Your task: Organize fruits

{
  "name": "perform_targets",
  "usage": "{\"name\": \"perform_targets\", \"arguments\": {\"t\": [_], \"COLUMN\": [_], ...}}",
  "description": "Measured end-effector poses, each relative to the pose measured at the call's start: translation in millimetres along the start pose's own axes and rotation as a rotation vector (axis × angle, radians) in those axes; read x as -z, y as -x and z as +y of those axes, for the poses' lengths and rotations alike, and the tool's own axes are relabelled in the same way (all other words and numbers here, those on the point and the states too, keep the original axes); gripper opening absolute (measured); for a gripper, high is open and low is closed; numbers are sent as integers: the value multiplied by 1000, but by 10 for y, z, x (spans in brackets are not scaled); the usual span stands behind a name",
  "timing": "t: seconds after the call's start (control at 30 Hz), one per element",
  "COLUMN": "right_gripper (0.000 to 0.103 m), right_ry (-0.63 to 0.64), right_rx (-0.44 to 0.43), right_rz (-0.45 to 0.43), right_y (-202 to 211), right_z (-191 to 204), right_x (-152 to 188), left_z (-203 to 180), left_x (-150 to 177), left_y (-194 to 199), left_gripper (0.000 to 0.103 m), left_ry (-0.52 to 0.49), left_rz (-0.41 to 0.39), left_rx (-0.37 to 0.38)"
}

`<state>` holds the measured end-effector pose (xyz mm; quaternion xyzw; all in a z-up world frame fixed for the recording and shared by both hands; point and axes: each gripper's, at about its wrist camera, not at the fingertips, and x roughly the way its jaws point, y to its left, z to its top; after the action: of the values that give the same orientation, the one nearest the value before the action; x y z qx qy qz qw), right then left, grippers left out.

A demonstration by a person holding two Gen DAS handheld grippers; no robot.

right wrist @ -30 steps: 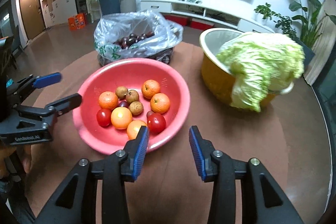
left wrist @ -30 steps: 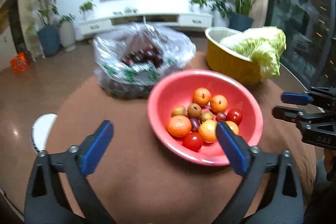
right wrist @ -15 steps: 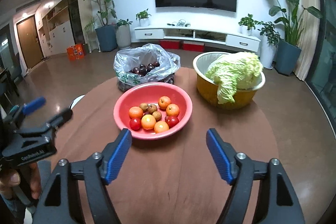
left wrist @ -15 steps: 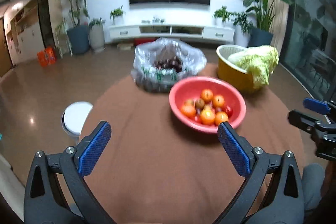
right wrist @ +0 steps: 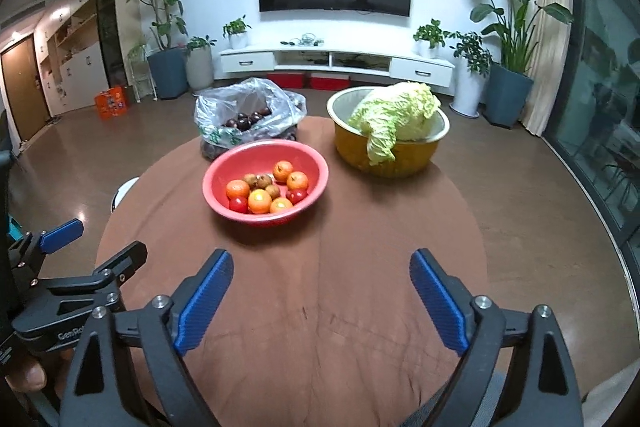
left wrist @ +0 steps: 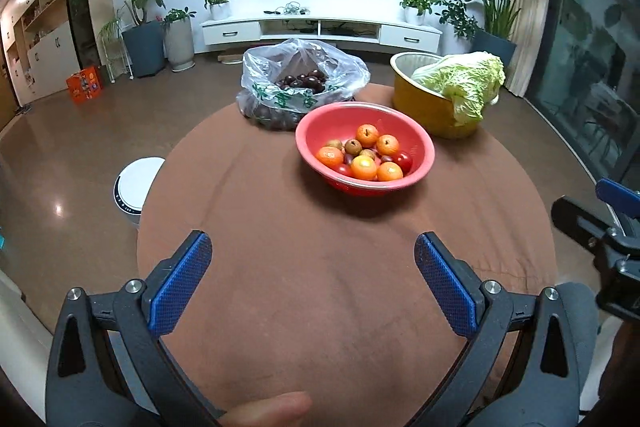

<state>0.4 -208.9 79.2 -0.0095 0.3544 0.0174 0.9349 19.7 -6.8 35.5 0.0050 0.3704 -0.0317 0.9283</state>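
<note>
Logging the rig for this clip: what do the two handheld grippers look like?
Both the left gripper and the right gripper are black clamp-style frames with silver bolts and blue textured finger pads. White lettering, partly hidden, marks the left one's body. No cables or sleeves are visible; only a fingertip shows.

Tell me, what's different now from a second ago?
Both grippers pulled back from the red bowl, so the whole round table shows now. The right gripper opened its jaws wider; the left gripper stayed open. Neither picked anything up. The fruit, the plastic bag and the yellow basin with cabbage stayed put.
</note>
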Motion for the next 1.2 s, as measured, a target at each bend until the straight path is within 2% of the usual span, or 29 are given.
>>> {"name": "perform_targets", "arguments": {"t": [1.2], "right_gripper": [92], "right_ry": [7], "right_rx": [18], "right_rz": [45], "right_y": [-92], "right_z": [38], "right_x": [80], "left_z": [22], "left_x": [-17], "left_y": [-115], "left_gripper": [103], "left_ry": [13], "left_rz": [17], "left_rx": [-4]}}
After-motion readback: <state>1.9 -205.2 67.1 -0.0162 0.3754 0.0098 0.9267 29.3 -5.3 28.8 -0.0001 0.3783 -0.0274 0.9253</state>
